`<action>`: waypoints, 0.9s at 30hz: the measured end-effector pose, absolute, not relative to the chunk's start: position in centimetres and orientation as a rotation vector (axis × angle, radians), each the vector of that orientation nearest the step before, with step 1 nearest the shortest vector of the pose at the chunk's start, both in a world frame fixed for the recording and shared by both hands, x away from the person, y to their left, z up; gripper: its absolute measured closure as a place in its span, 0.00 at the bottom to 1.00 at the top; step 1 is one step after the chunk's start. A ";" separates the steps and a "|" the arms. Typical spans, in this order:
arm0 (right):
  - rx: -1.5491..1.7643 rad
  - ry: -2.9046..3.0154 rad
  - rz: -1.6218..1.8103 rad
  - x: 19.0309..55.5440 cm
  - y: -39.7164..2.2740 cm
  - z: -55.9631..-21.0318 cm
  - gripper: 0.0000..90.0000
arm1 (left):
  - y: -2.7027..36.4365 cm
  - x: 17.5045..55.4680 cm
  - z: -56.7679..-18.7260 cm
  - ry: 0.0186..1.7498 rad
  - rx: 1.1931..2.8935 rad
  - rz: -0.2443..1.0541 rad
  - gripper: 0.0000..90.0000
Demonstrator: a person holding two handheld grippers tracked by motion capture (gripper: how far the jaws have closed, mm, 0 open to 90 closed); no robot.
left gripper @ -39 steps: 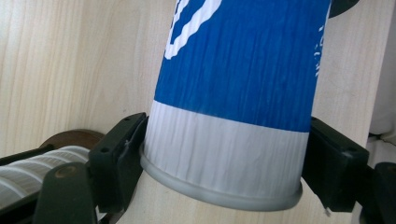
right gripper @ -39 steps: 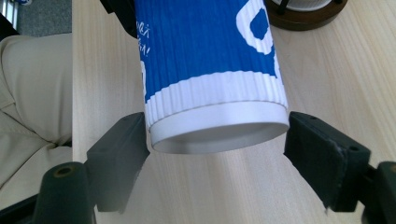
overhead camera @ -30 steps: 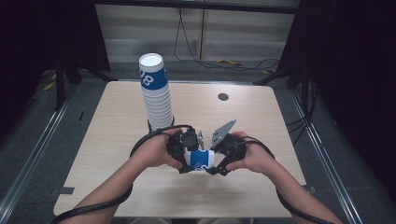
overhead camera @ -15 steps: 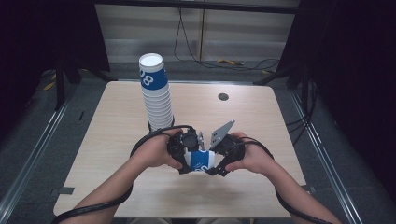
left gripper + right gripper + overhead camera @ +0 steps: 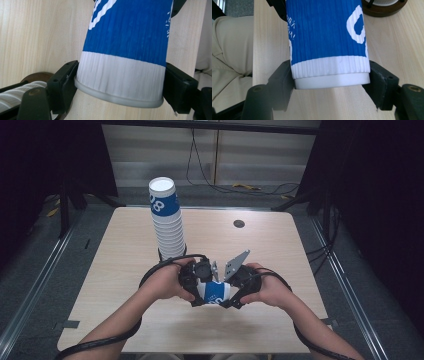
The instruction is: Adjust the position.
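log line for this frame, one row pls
left gripper: shut on cup rim end | right gripper: fingers just closed on base end | blue cup: held above table

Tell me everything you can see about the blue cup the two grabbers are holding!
The blue cup looks like ribbed paper, blue in the middle with white markings and a white band at each end. It lies on its side just above the wooden table, between the person's hands. The left gripper clamps the end with the rolled rim, and the right gripper, whose jaws have just been closing, presses on the plain narrower end. It sits in front of the tall cup stack.
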State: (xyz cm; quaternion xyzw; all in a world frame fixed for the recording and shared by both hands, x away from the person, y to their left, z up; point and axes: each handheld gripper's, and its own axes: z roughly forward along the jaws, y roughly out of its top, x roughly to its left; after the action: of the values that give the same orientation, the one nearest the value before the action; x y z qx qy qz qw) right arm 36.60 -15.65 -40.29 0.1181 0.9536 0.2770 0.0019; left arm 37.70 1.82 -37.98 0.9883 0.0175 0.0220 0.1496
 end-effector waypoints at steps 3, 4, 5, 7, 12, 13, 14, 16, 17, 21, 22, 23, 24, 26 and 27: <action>0.379 2.997 0.871 36.6 -15.8 -40.4 0.33 | 1.8 37.7 -37.8 0.042 2.829 0.066 0.24; 0.378 2.998 0.874 36.6 -15.8 -40.5 0.33 | 1.8 37.7 -37.8 0.042 2.823 0.065 0.24; 0.384 2.998 0.869 36.6 -15.9 -40.5 0.33 | 1.8 37.7 -37.7 0.039 2.817 0.063 0.24; 0.391 2.999 0.874 36.6 -16.0 -40.7 0.33 | 1.8 37.8 -37.7 0.037 2.805 0.060 0.24; 0.406 2.998 0.870 36.6 -16.1 -41.0 0.33 | 1.8 37.8 -37.5 0.031 2.791 0.070 0.24; 0.408 2.991 0.874 36.6 -16.1 -41.0 0.34 | 1.9 37.8 -37.5 0.028 2.789 0.071 0.24; 0.399 2.985 0.880 36.6 -16.1 -41.1 0.34 | 1.9 37.8 -37.5 0.019 2.786 0.085 0.23; 0.383 2.963 0.884 36.6 -16.1 -41.1 0.34 | 2.0 37.9 -37.6 0.010 2.774 0.100 0.22; 0.386 2.956 0.884 36.6 -16.2 -41.1 0.34 | 2.1 37.9 -37.6 0.017 2.765 0.107 0.21; 0.384 2.916 0.919 36.7 -16.5 -40.9 0.35 | 2.5 38.0 -37.6 0.033 2.720 0.123 0.19; 0.387 2.917 0.927 36.7 -16.6 -40.9 0.35 | 2.6 38.1 -37.6 0.038 2.715 0.121 0.19; 0.377 2.910 0.935 36.7 -16.7 -40.9 0.34 | 2.7 38.1 -37.7 0.055 2.725 0.116 0.18; 0.386 2.910 0.939 36.6 -16.8 -40.9 0.35 | 2.8 38.2 -37.8 0.065 2.729 0.113 0.17; 0.388 2.905 0.950 36.6 -17.0 -41.0 0.35 | 3.1 38.3 -37.8 0.067 2.721 0.114 0.17; 0.388 2.900 0.959 36.6 -17.1 -41.0 0.35 | 3.3 38.3 -37.9 0.072 2.719 0.114 0.17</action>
State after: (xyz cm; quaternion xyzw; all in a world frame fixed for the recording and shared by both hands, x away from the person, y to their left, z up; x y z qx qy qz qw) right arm 36.63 -17.14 -41.03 0.1259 0.9415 0.3112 0.0313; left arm 38.29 3.30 -37.90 0.9770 0.0258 0.0410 0.2079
